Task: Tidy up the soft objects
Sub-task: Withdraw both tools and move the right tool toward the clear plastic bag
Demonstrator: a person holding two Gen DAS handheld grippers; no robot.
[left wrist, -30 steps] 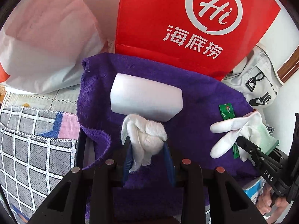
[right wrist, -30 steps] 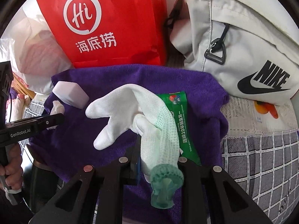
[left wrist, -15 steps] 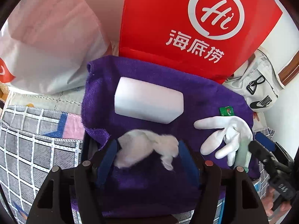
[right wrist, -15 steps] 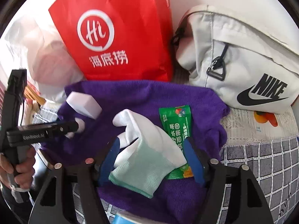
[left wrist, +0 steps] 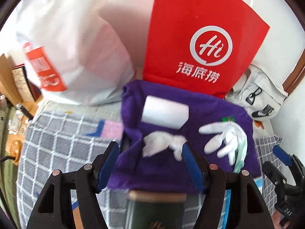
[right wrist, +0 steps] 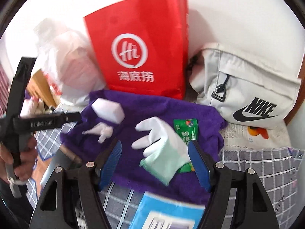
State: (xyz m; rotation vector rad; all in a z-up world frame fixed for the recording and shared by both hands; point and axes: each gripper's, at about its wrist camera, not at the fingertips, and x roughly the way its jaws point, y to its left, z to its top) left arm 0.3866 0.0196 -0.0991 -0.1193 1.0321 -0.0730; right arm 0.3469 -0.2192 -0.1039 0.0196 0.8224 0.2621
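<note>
Where checked bedding (right wrist: pixel 266 164) ends, a white wall (right wrist: pixel 238 9) rises.

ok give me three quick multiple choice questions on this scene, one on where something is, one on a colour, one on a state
1. Where does the glove lie?
A. on the purple towel
B. inside the red bag
C. on the grey bag

2. What colour is the glove's cuff?
A. red
B. pale green
C. black

3. How do the right gripper's jaws stand?
A. shut on the glove
B. shut on the white block
C. open, clear of the glove

Answers:
1. A, the glove lies flat on the towel, partly over a green packet.
2. B, the cuff is pale green against the white fingers.
3. C, the blue pads stand wide on either side of the glove and do not press on it.
</note>
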